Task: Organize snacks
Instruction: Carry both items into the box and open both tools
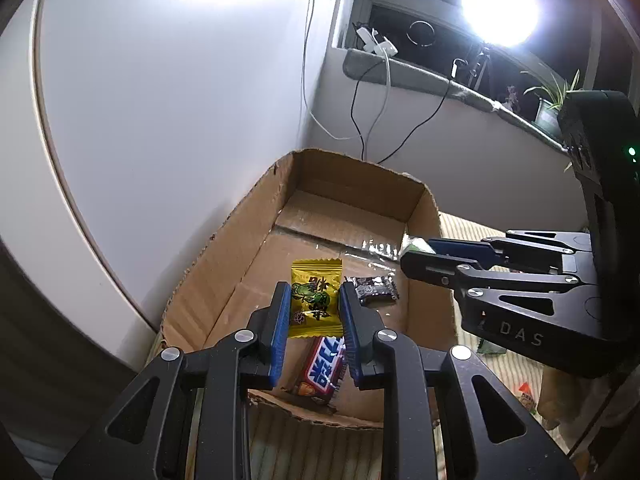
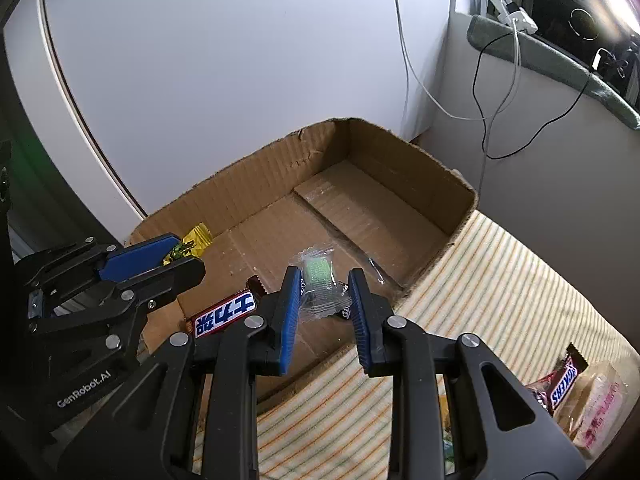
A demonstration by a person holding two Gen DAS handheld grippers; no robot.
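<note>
An open cardboard box [image 1: 248, 248] [image 2: 404, 168] sits on a striped mat. My left gripper [image 1: 314, 296] is shut on a yellow candy packet [image 1: 316, 300] and holds it over the box; it also shows in the right wrist view [image 2: 192, 240]. My right gripper [image 2: 324, 284] is shut on a clear packet with a green sweet [image 2: 318, 280] above the box; the gripper also shows in the left wrist view [image 1: 416, 256]. A Snickers bar [image 1: 324, 368] [image 2: 224, 314] and a small dark packet [image 1: 374, 288] lie in the box.
More snacks lie on the striped mat [image 2: 500, 288] at the right: a Snickers bar [image 2: 560, 380] and a pink-printed packet [image 2: 600, 412]. A white wall stands behind the box. Cables [image 2: 480, 92] hang from the window sill. A bright lamp [image 1: 500, 0] shines at top right.
</note>
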